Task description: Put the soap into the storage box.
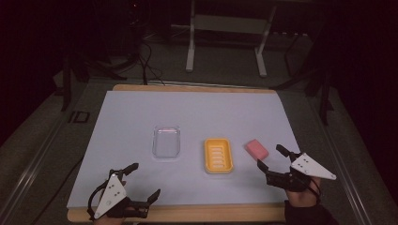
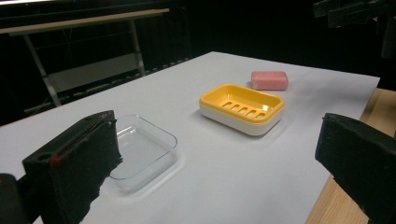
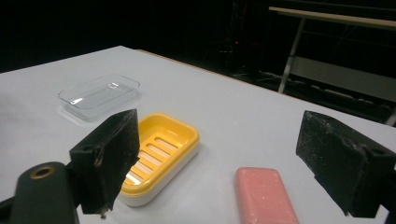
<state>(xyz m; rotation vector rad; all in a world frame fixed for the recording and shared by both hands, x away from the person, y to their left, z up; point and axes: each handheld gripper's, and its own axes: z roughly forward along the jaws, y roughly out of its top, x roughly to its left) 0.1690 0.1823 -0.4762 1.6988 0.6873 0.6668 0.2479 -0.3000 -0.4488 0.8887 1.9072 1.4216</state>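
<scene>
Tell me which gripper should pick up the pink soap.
Right. The right gripper is open just beside the pink soap, while the left gripper sits at the near left edge, beyond the yellow soap dish.

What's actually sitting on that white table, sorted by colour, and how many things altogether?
Clear: 1, the clear lid
Yellow: 1, the yellow soap dish
Pink: 1, the pink soap bar
Total: 3
</scene>
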